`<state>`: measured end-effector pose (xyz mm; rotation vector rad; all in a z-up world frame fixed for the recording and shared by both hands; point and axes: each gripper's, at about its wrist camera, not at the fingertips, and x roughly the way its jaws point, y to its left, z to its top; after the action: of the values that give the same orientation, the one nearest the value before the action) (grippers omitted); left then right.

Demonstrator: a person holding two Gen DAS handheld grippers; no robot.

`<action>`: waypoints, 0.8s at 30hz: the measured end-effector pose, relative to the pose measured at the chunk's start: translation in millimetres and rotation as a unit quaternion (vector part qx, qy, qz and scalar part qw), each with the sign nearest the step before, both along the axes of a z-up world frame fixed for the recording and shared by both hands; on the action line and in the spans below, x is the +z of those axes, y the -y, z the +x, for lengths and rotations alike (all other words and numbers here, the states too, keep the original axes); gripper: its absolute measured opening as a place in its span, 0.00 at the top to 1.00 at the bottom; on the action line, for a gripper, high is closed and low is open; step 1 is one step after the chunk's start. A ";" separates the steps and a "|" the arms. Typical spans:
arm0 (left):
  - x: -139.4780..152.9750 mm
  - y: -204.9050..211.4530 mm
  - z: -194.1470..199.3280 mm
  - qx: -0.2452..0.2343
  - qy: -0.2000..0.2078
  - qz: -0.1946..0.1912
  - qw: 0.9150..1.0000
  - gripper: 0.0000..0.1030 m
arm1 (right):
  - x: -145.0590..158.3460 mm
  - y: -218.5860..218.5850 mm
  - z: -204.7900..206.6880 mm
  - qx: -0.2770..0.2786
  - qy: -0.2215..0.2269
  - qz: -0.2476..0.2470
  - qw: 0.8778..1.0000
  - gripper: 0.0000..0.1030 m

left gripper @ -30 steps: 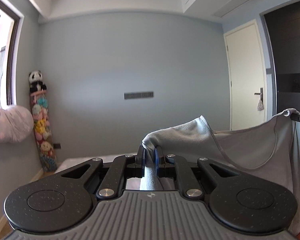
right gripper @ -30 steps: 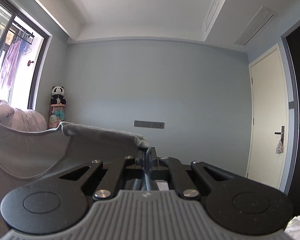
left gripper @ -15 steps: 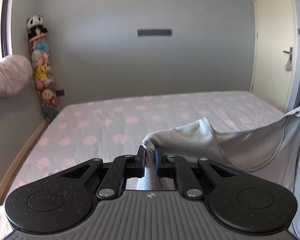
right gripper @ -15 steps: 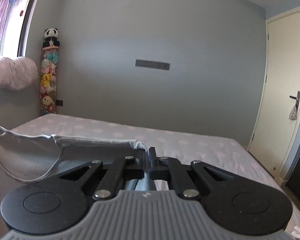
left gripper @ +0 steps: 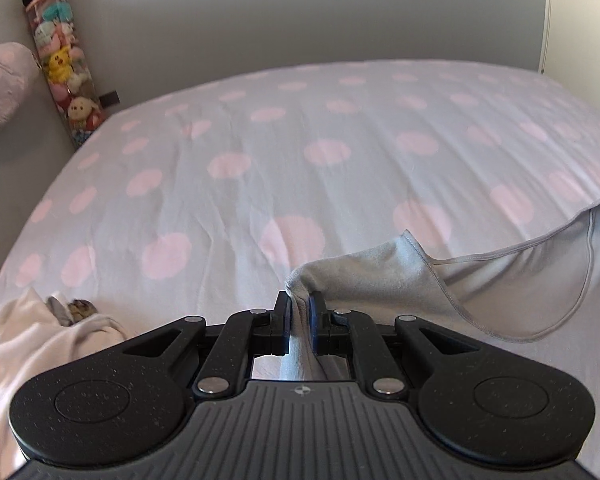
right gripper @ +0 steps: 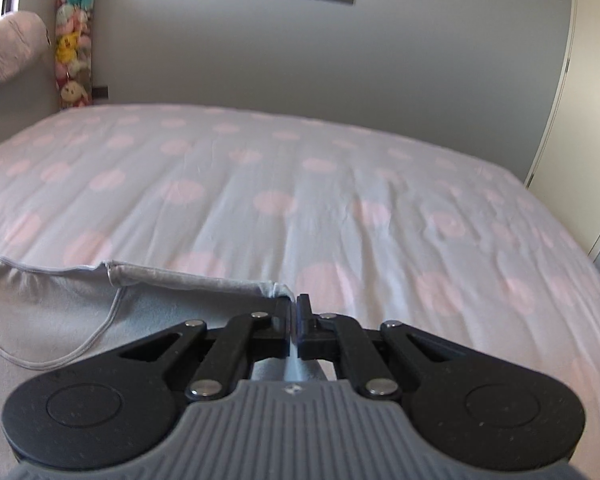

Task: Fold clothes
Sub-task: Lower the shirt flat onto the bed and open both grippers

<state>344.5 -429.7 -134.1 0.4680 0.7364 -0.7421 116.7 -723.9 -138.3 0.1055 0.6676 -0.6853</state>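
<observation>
Both grippers have dipped toward the bed (left gripper: 260, 152); left gripper (left gripper: 300, 308) and right gripper (right gripper: 294, 312) each pinch the grey top (left gripper: 380, 280).

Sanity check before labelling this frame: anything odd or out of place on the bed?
Mostly normal. Both grippers, left and right, pinch the grey top. Only oddity: a crumpled white garment lying unfolded at the bed's near-left edge.
</observation>
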 end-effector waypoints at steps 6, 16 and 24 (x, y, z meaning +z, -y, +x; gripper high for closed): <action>-33.8 9.0 10.8 0.007 -0.031 0.023 0.999 0.90 | -45.6 16.3 19.2 0.000 -0.036 0.041 0.998 0.96; -16.6 -35.9 -8.9 0.027 -0.050 0.017 0.998 0.63 | -37.4 14.8 -4.6 0.008 -0.030 0.059 0.998 0.62; 11.6 -106.2 -44.4 0.048 -0.067 0.008 0.997 0.63 | -5.9 -15.7 -92.1 -0.004 -0.013 0.071 0.997 0.62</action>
<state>300.1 -323.5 -122.6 0.3979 0.8847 -0.6830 24.6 -708.3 -144.2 0.2308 0.7422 -0.6464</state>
